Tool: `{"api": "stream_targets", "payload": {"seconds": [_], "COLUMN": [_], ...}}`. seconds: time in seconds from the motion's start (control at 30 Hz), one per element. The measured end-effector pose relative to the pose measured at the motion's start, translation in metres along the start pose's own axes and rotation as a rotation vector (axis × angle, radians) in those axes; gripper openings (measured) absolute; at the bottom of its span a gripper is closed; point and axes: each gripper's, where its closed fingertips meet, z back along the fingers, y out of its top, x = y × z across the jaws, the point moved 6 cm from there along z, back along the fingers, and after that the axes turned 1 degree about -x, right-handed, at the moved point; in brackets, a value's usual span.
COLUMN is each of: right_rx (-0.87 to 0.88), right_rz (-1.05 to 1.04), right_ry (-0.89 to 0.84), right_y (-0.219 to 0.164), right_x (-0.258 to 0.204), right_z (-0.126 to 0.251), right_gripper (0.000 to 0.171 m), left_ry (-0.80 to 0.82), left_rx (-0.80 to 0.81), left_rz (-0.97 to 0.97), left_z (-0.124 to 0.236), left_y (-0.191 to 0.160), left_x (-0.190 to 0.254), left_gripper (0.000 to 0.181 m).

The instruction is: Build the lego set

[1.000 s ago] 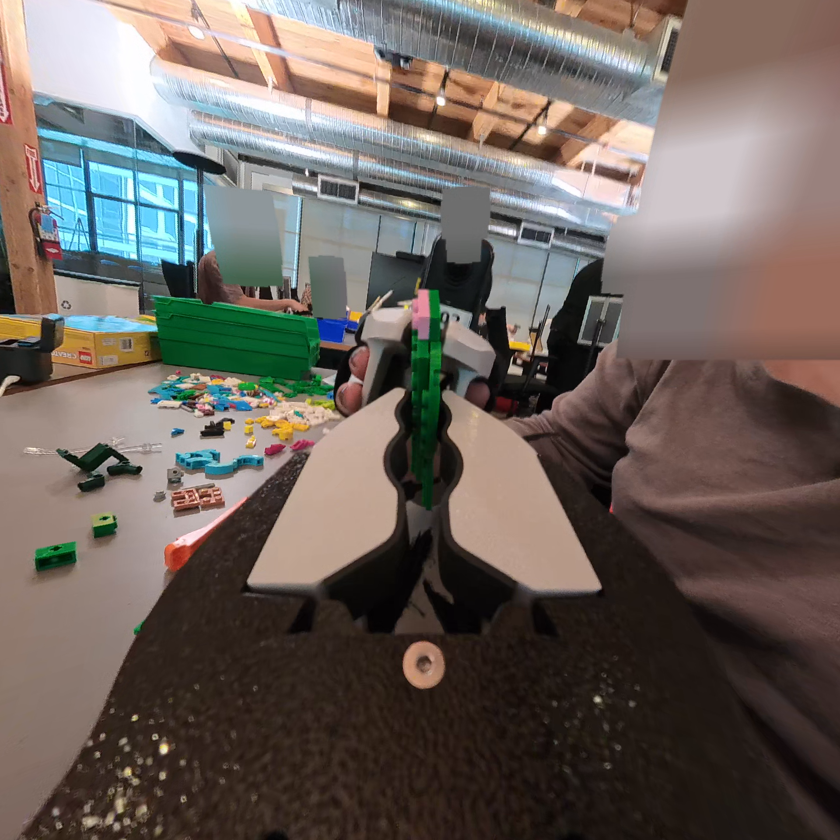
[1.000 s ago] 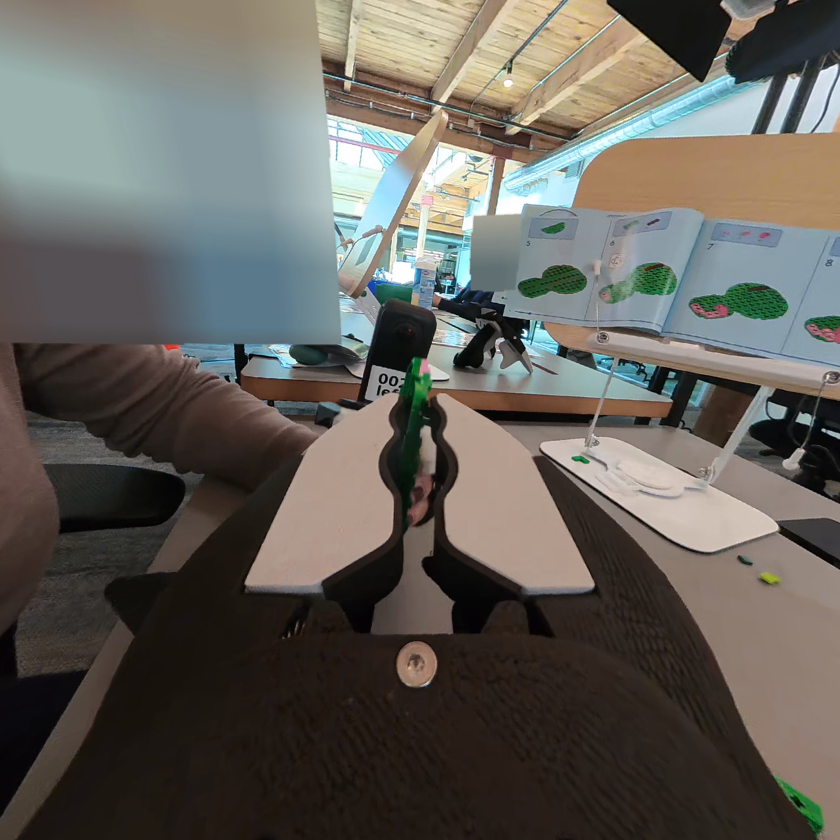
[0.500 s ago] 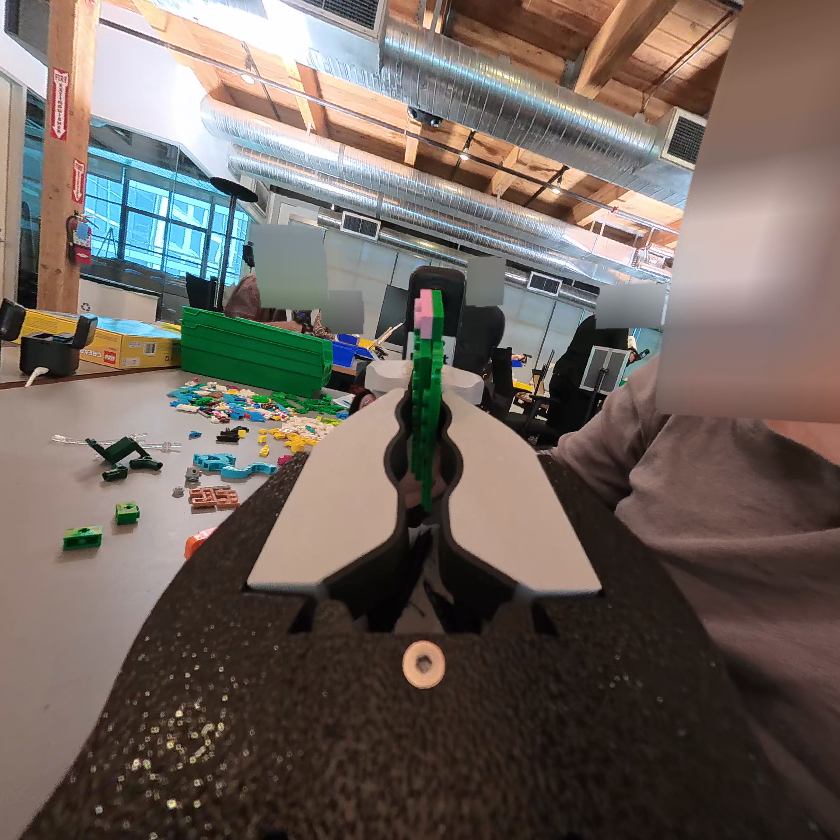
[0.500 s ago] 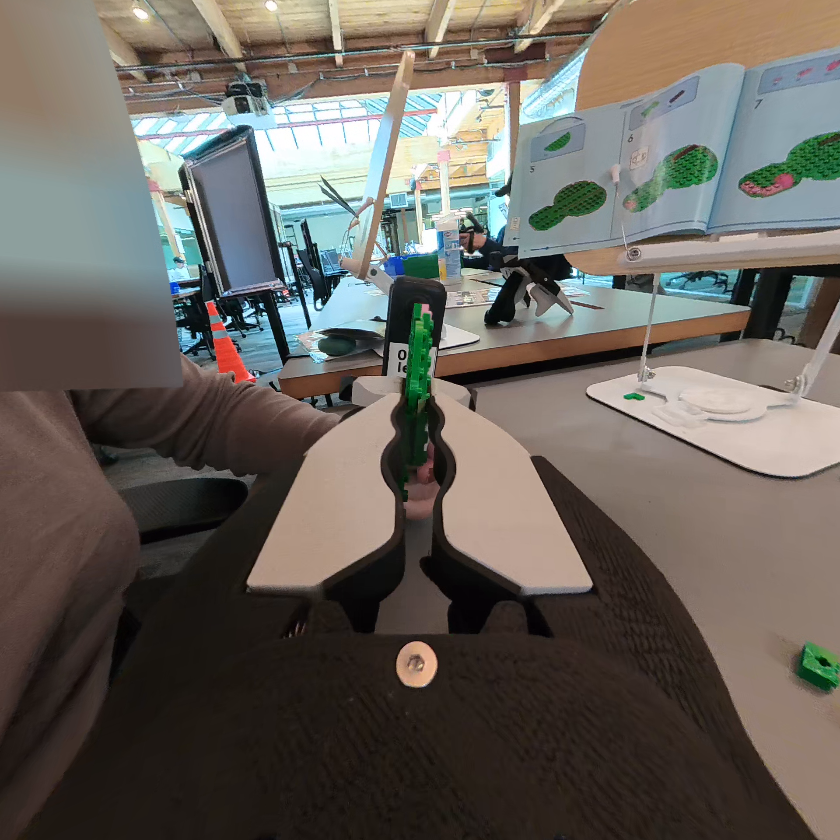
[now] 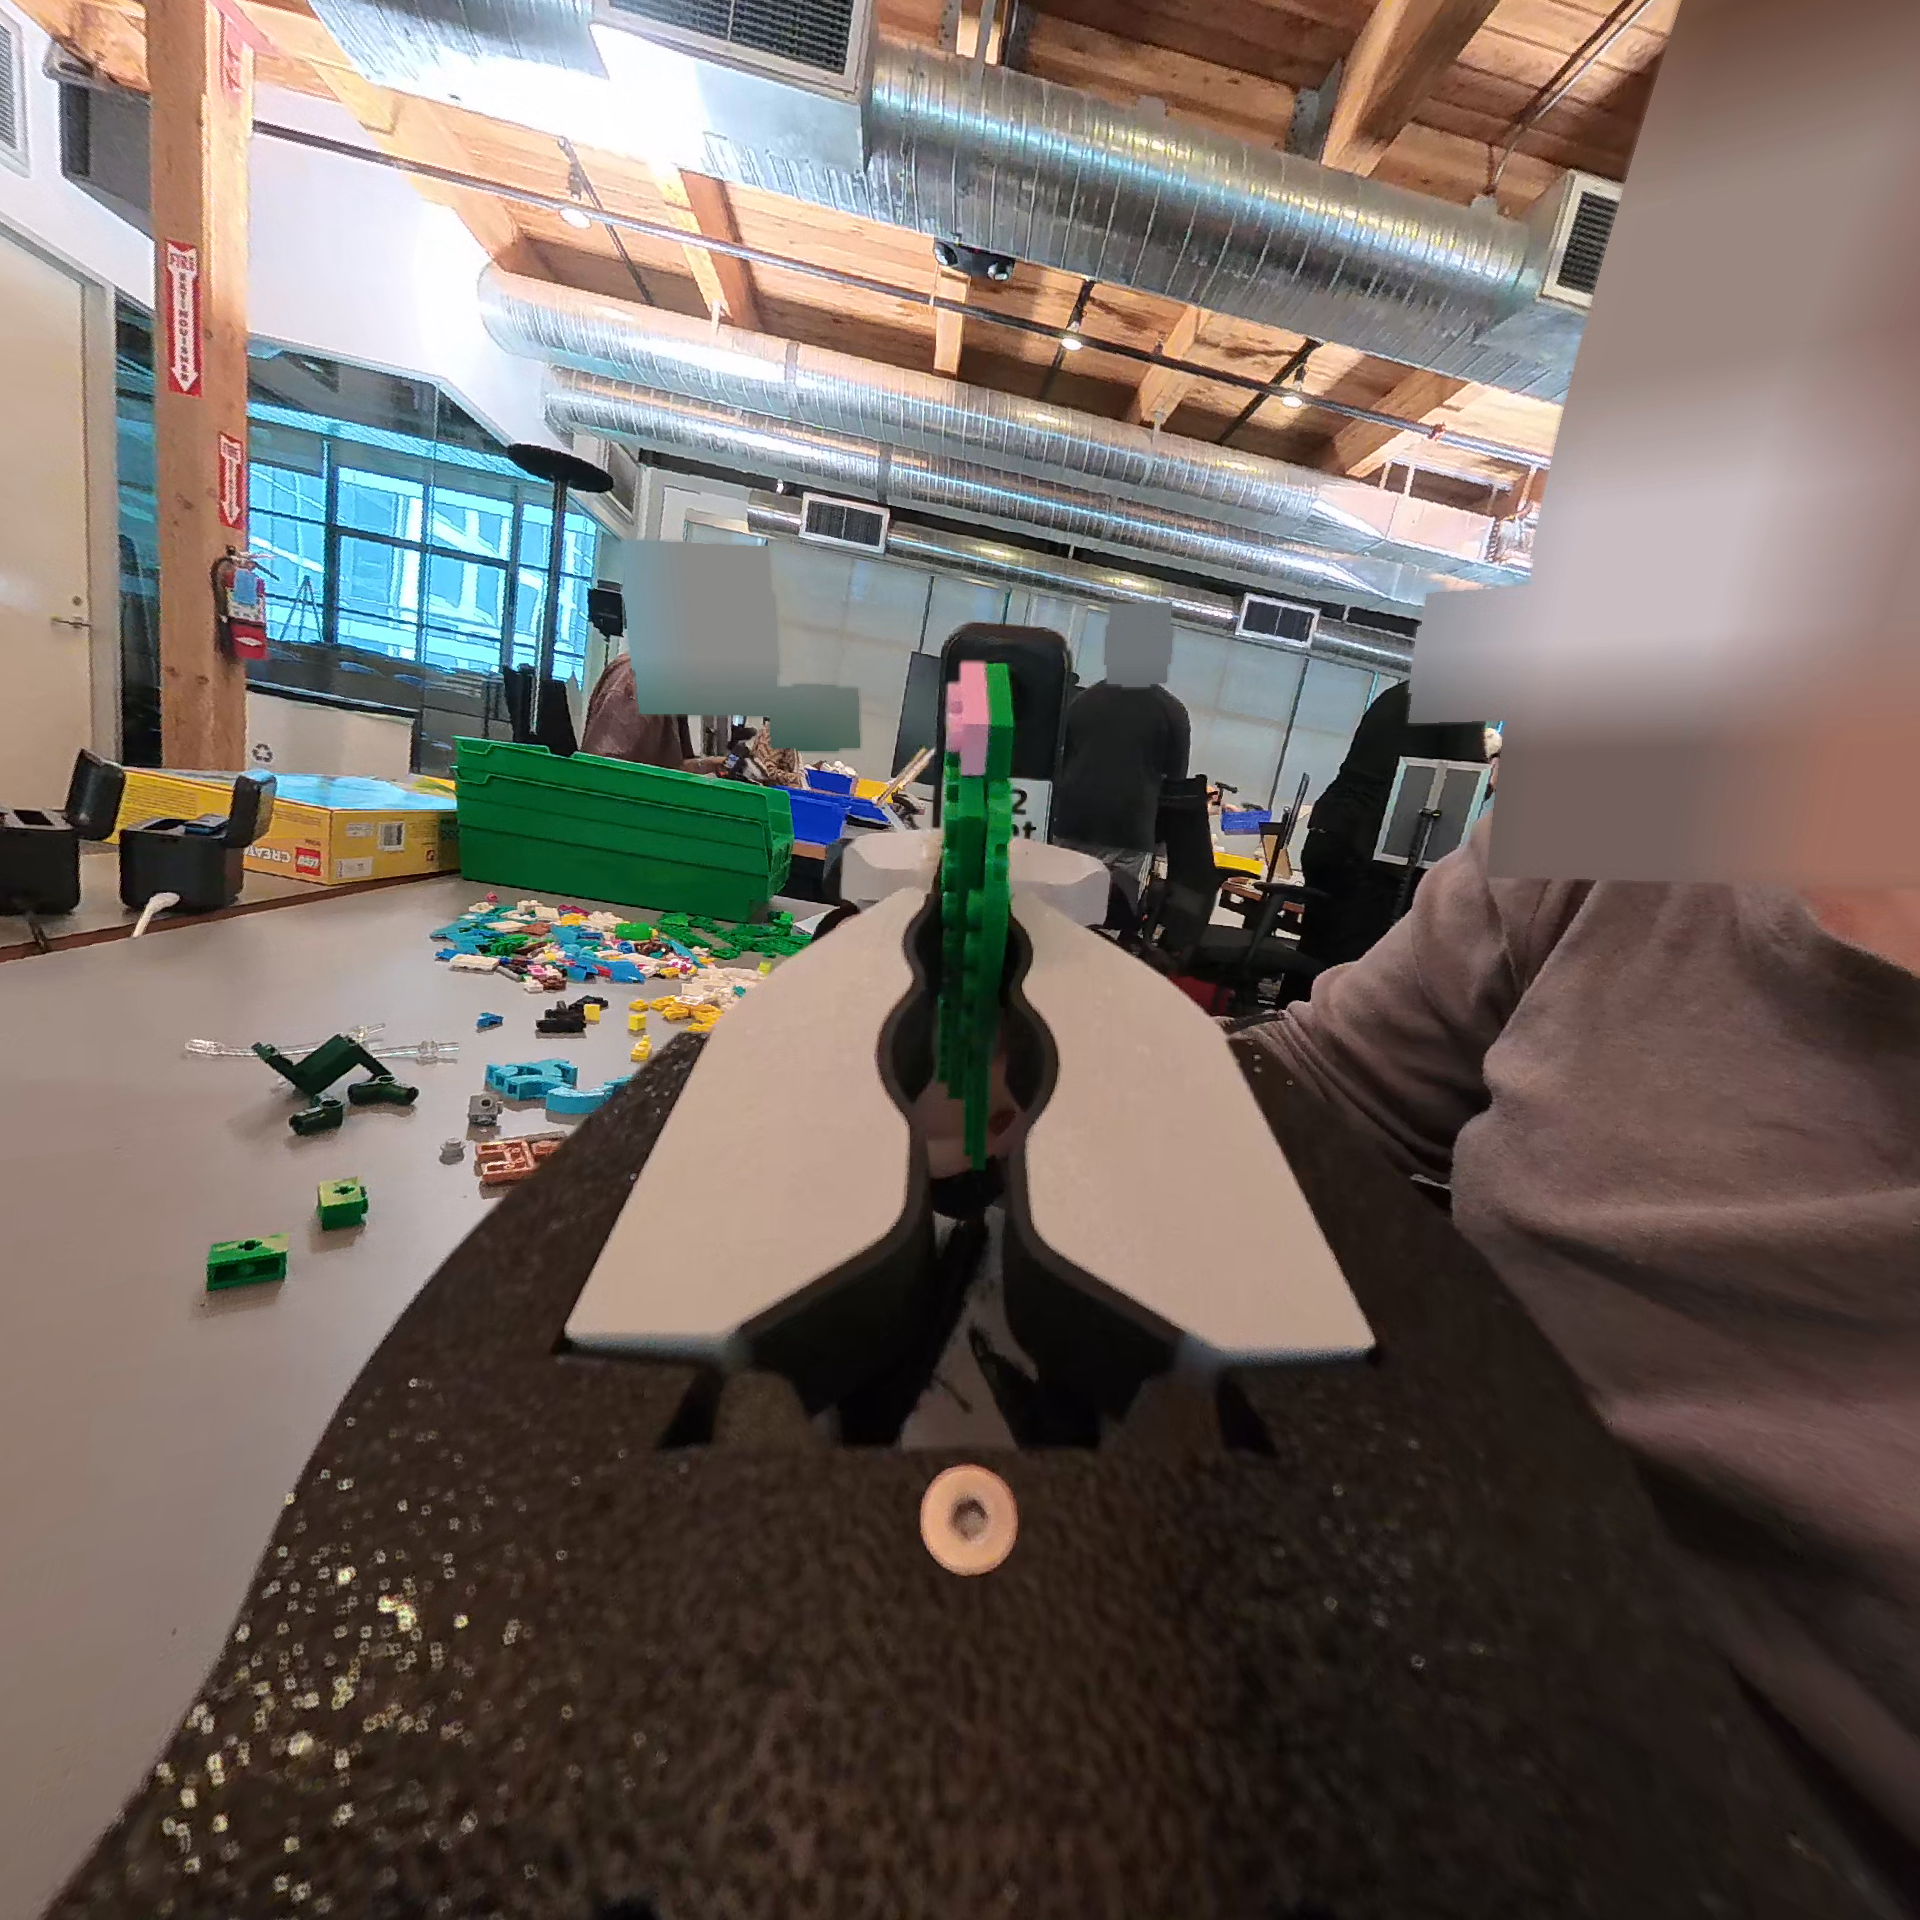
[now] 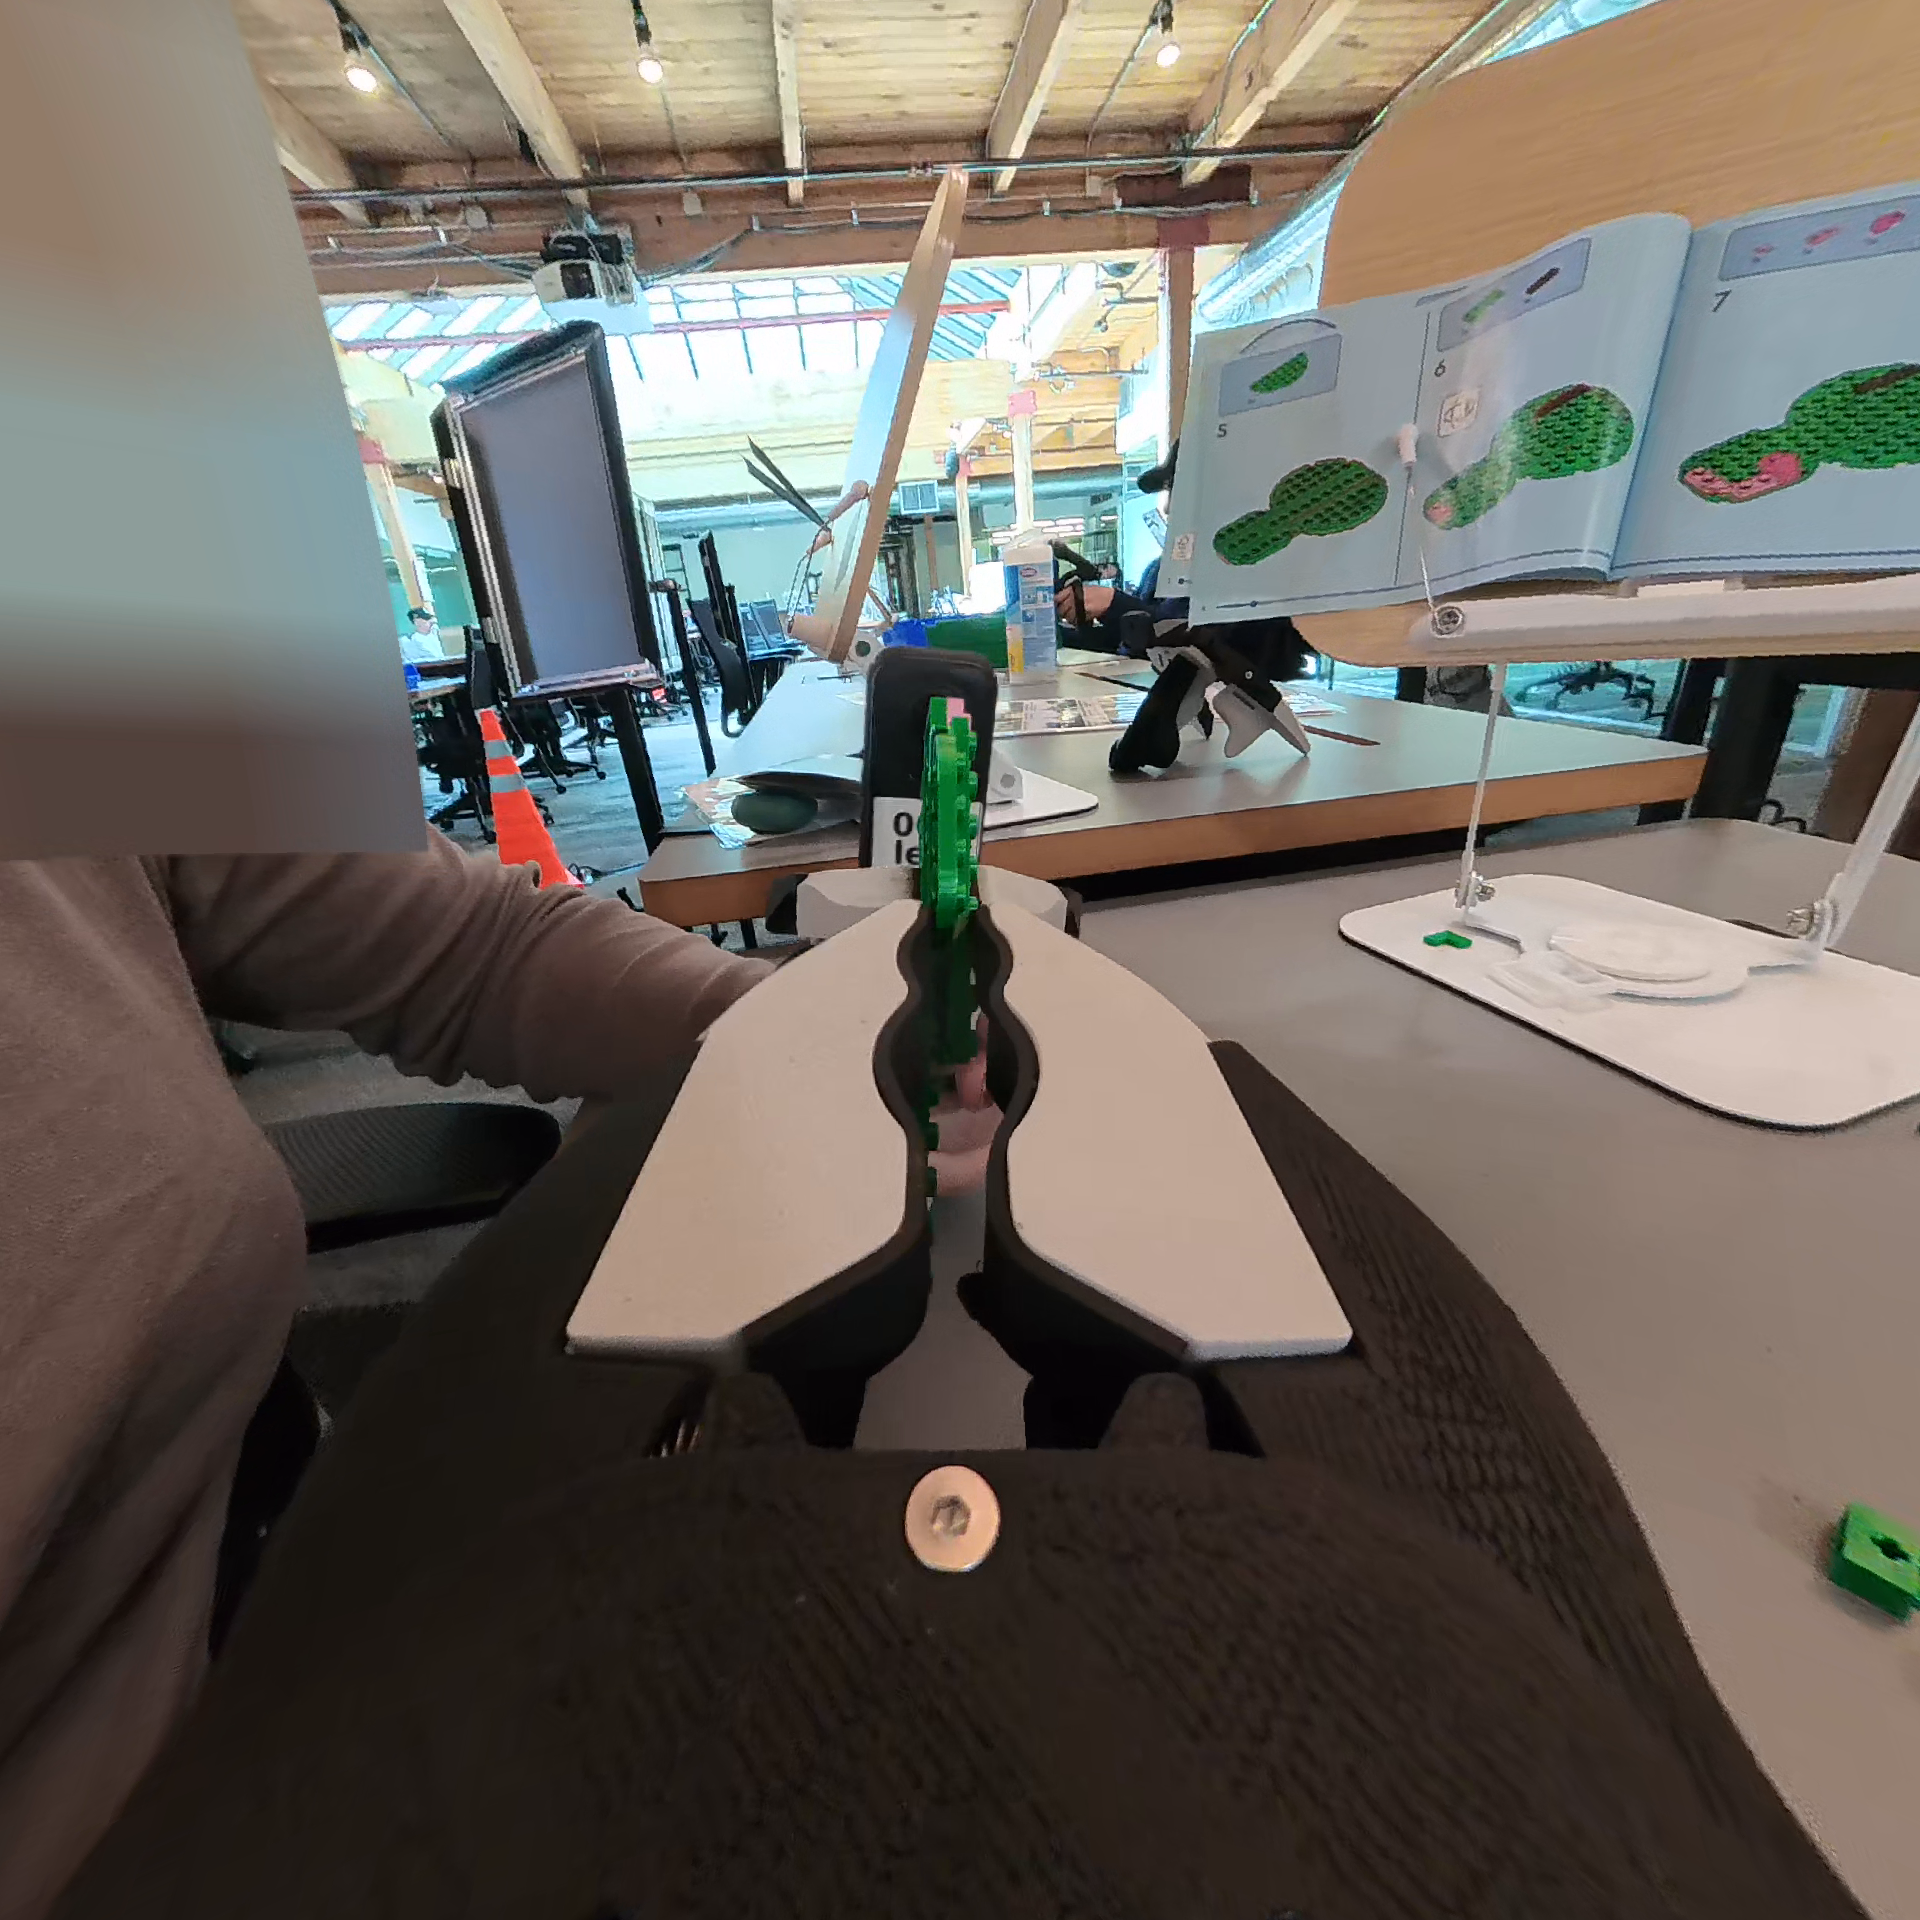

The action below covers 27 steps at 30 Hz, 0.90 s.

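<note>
A flat green Lego plate build (image 5: 971, 935) with a pink piece (image 5: 975, 717) at its top stands edge-on and upright in the air. My left gripper (image 5: 971, 925) is shut on one end of it. My right gripper (image 6: 951, 925) is shut on the other end of the same green build (image 6: 951, 821). The two grippers face each other, and each view shows the other's white fingertips (image 5: 883, 862) (image 6: 831, 894) behind the plate. The open instruction booklet (image 6: 1558, 416) sits on a white stand (image 6: 1714, 1039) to the right.
A pile of loose bricks (image 5: 623, 940) lies on the grey table (image 5: 156, 1455), with two green bricks (image 5: 246, 1260) and dark green parts (image 5: 332, 1070) nearer. Green bins (image 5: 623, 831) and a yellow box (image 5: 343, 831) stand behind. A green brick (image 6: 1875, 1558) lies by the right gripper. A person's sleeve (image 5: 1662, 1143) is close. The tips of both grippers are at nearly the same place. The green brick (image 6: 1875, 1558) is about 20 cm from both grippers' fingertips.
Both grippers stay shut on the green build. The pair has tilted upward and turned, so the booklet has shifted right in the right wrist view and more ceiling shows in the left.
</note>
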Motion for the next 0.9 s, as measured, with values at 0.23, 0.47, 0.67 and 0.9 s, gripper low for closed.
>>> {"api": "stream_targets", "payload": {"seconds": [0.23, 0.47, 0.67, 0.9], "right_rx": [-0.013, -0.082, -0.108, -0.100], "right_rz": [-0.007, 0.021, -0.002, -0.071], "right_ry": [-0.016, -0.037, -0.047, -0.011], "right_y": [-0.002, -0.008, -0.008, -0.008], "right_x": [0.003, 0.005, 0.007, 0.008], "right_z": [-0.001, -0.002, -0.002, -0.001], "right_gripper": [0.013, 0.009, 0.006, 0.006], "left_ry": [0.019, 0.021, 0.048, 0.060], "left_rx": [0.011, 0.031, 0.038, 0.048], "left_rz": [0.073, 0.095, 0.126, 0.076], "left_z": [0.001, 0.003, 0.003, 0.005], "left_y": [-0.001, 0.001, 0.001, 0.004], "left_x": [-0.006, -0.008, -0.011, -0.010], "left_gripper": [0.009, 0.009, 0.013, 0.011]}}
